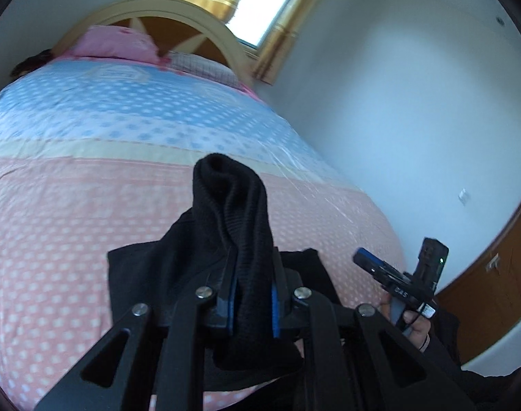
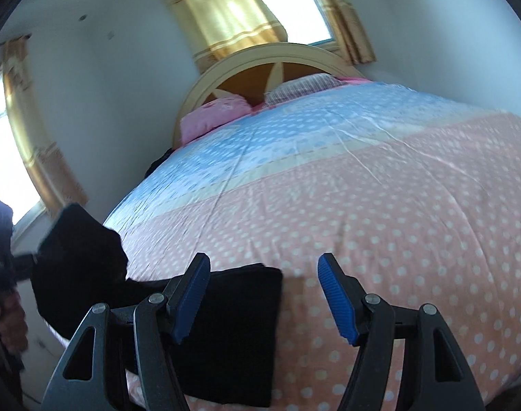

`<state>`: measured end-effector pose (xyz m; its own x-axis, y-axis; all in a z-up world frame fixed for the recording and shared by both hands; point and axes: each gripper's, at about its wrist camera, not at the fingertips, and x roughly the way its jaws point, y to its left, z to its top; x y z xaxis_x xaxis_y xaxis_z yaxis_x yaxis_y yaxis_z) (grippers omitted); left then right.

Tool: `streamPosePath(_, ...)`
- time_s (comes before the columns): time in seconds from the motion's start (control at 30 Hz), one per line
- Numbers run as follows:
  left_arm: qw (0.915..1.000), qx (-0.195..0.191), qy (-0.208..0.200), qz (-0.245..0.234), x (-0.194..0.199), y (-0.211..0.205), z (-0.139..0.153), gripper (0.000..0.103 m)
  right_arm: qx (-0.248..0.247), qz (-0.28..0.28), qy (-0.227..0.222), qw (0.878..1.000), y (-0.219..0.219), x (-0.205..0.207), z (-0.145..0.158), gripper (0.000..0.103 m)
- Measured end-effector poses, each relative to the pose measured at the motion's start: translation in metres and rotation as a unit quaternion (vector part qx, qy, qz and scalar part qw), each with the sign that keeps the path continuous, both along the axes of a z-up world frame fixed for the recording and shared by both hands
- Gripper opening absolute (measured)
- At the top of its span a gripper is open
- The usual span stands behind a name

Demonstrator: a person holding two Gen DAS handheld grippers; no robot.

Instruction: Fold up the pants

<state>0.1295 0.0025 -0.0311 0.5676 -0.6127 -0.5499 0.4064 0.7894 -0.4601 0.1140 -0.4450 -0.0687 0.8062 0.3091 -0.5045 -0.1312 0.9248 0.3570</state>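
My left gripper [image 1: 251, 303] is clamped on a bunched fold of the black pants [image 1: 233, 212]: the blue pads [image 1: 274, 308] press the ribbed knit from both sides, and the cloth rises past the fingertips in a rolled hump, lifted off the bedding. My right gripper [image 2: 262, 294] stands wide apart and holds nothing; its blue pads [image 2: 337, 303] frame bare bedspread, with the inner finger passing over the edge of the garment. In the right wrist view the rest of the pants [image 2: 226, 335] lies flat as a dark, roughly squared slab near the foot of the bed, and one portion lifts up and away to the left where my other tool carries it. The garment rests on the pink dotted part of the bedspread [image 2: 397, 222], well short of the blue band and of the pink pillow [image 1: 113, 44] by the headboard [image 2: 270, 58]. The window [image 2: 287, 7] and gold curtains [image 2: 226, 10] sit behind that. My judgement: a fold is under way, one end raised for laying over the flat part, and the task is past its middle though not finished. The next move calls for carrying the lifted end across and setting it square on the slab, edges matched, then releasing; the free gripper should pin or smooth the lower layer so it does not drag.
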Motion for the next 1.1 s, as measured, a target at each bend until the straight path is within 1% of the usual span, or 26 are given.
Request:
streamPosePath(0.1,0.9992,0.015,0.016,-0.032,0.011,-0.049,-0.010,0.015,0.002,-0.012,0.007,1.000,-0.007,0.003,-0.004,0.067)
streamPosePath(0.17,0.9975,0.040,0.028,-0.050,0.019,-0.084,-0.026,0.015,0.004,-0.012,0.012,1.000,-0.008,0.004,-0.007,0.067)
streamPosePath(0.23,0.9957,0.061,0.041,-0.057,0.030,-0.104,-0.040,0.015,0.003,-0.008,0.016,1.000,-0.005,0.005,-0.010,0.067)
streamPosePath(0.27,0.9940,0.081,0.043,-0.059,0.034,-0.117,-0.051,0.015,0.002,-0.006,0.017,1.000,-0.004,0.006,-0.011,0.067)
streamPosePath(0.33,0.9914,0.104,0.050,-0.062,0.038,-0.132,-0.067,0.015,0.002,-0.001,0.022,1.000,-0.002,0.007,-0.014,0.067)
streamPosePath(0.4,0.9894,0.120,0.052,-0.063,0.040,-0.142,-0.077,0.015,0.007,0.005,0.024,1.000,-0.003,0.007,-0.016,0.067)
streamPosePath(0.43,0.9889,0.122,0.052,-0.066,0.039,-0.150,-0.079,0.015,0.009,0.006,0.025,1.000,-0.004,0.007,-0.016,0.067)
streamPosePath(0.53,0.9845,0.149,0.035,-0.085,0.038,-0.170,-0.079,0.019,0.021,0.007,0.026,0.999,-0.007,0.006,-0.017,0.067)
streamPosePath(0.57,0.9851,0.143,0.026,-0.092,0.034,-0.170,-0.075,0.020,0.023,0.008,0.027,0.999,-0.006,0.006,-0.017,0.067)
streamPosePath(0.6,0.9860,0.134,0.013,-0.098,0.029,-0.169,-0.070,0.025,0.024,0.009,0.028,0.999,-0.006,0.005,-0.016,0.067)
streamPosePath(0.67,0.9866,0.131,-0.007,-0.097,0.025,-0.165,-0.064,0.040,0.025,0.013,0.027,0.999,-0.001,0.003,-0.013,0.068)
streamPosePath(0.7,0.9873,0.130,-0.018,-0.090,0.020,-0.160,-0.059,0.050,0.026,0.018,0.027,0.999,0.003,0.002,-0.011,0.069)
streamPosePath(0.77,0.9892,0.121,-0.039,-0.073,0.016,-0.139,-0.050,0.057,0.034,0.039,0.029,0.998,0.014,0.000,-0.008,0.070)
streamPosePath(0.83,0.9899,0.125,-0.053,-0.041,0.014,-0.113,-0.046,0.066,0.033,0.062,0.036,0.997,0.029,0.000,-0.007,0.072)
streamPosePath(0.93,0.9893,0.132,-0.062,0.007,0.016,-0.080,-0.050,0.075,0.014,0.092,0.064,0.994,0.059,0.006,-0.012,0.073)
streamPosePath(1.0,0.9865,0.145,-0.063,0.042,0.022,-0.061,-0.058,0.076,0.005,0.097,0.084,0.992,0.071,0.011,-0.019,0.073)
streamPosePath(1.1,0.9826,0.159,-0.049,0.082,0.030,-0.038,-0.074,0.076,-0.004,0.100,0.117,0.988,0.083,0.019,-0.031,0.073)
